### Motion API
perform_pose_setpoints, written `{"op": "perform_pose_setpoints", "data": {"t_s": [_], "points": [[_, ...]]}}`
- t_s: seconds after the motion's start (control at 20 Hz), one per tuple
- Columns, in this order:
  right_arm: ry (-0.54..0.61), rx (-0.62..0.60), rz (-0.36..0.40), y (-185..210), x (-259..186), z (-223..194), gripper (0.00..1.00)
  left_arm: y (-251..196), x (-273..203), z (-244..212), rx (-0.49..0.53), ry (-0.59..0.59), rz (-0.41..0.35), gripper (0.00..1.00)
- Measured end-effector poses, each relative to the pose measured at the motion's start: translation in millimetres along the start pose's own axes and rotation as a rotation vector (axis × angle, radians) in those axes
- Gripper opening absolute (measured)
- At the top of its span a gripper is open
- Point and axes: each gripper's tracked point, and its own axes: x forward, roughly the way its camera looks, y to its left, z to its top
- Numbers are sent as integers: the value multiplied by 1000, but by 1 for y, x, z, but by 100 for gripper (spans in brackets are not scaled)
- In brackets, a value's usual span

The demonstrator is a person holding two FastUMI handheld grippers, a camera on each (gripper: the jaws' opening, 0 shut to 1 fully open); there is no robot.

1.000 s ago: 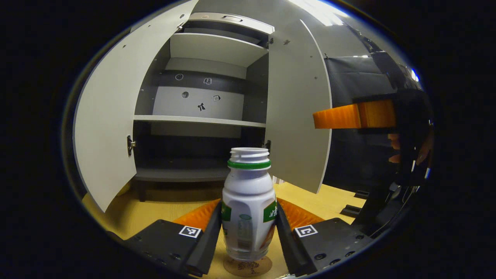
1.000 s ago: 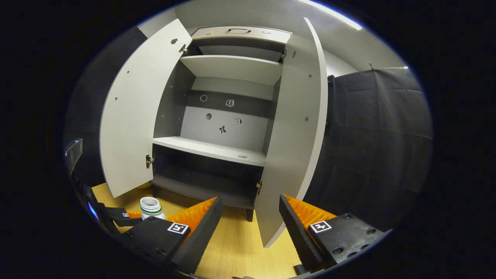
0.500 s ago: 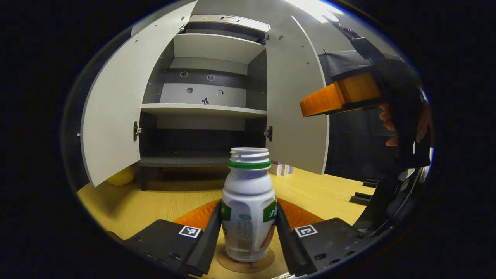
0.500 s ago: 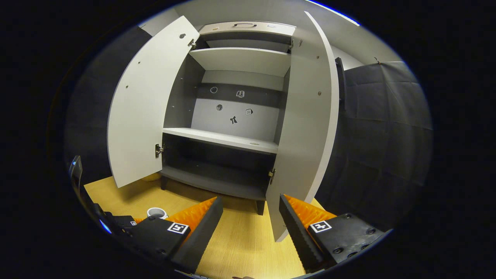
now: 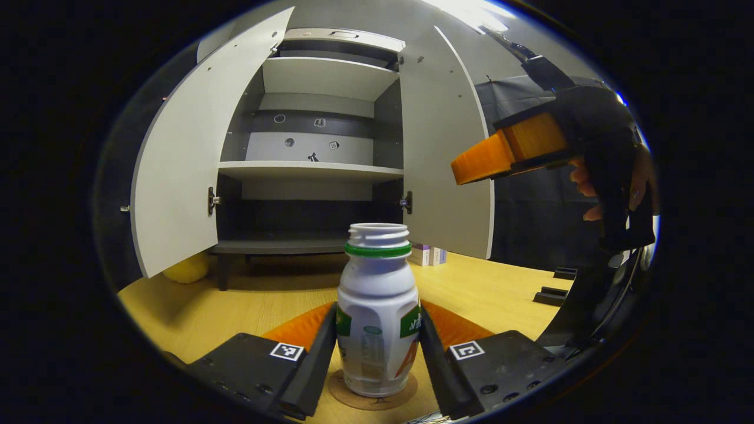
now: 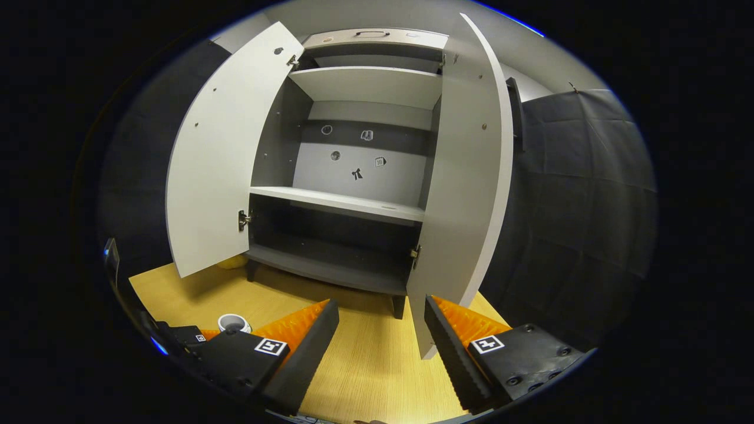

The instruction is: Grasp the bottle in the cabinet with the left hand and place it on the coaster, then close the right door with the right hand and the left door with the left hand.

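Item: bottle [image 5: 377, 312], white, uncapped, green-ringed neck, upright between the fingers of the left gripper [image 5: 377, 347], both fingers pressed against its sides. Position: base now resting on the round coaster [image 5: 372, 391] directly beneath the fingertips; a second ago it hung tilted just above the coaster, so placement looks complete and only release remains. Right gripper [image 6: 382, 344]: fingers spread, holding nothing, since raised and brought nearer the right door [image 6: 465, 194], whose lower edge stands just ahead of its fingertips. Left door [image 6: 218, 159]: wide open, off to the far left. Cabinet [image 6: 353, 203] shelves bare. Next judged step: release, then door closing.
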Motion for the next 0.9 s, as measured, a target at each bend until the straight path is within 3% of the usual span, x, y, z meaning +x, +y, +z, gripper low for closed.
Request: {"op": "perform_pose_setpoints", "data": {"t_s": [0.2, 0.4, 0.5, 0.9], "points": [[-11, -8, -2, 0, -3, 4, 97, -4, 9, -4, -6, 23, -32, 80], [-5, -9, 1, 3, -4, 4, 97, -7, 9, -6, 13, 41, -36, 95], [-3, -12, 0, 2, -4, 5, 97, -9, 8, 3, 30, 13, -32, 95], [-23, 13, -34, -18, -28, 53, 97, 8, 1, 109, 21, -104, -15, 95]]}}
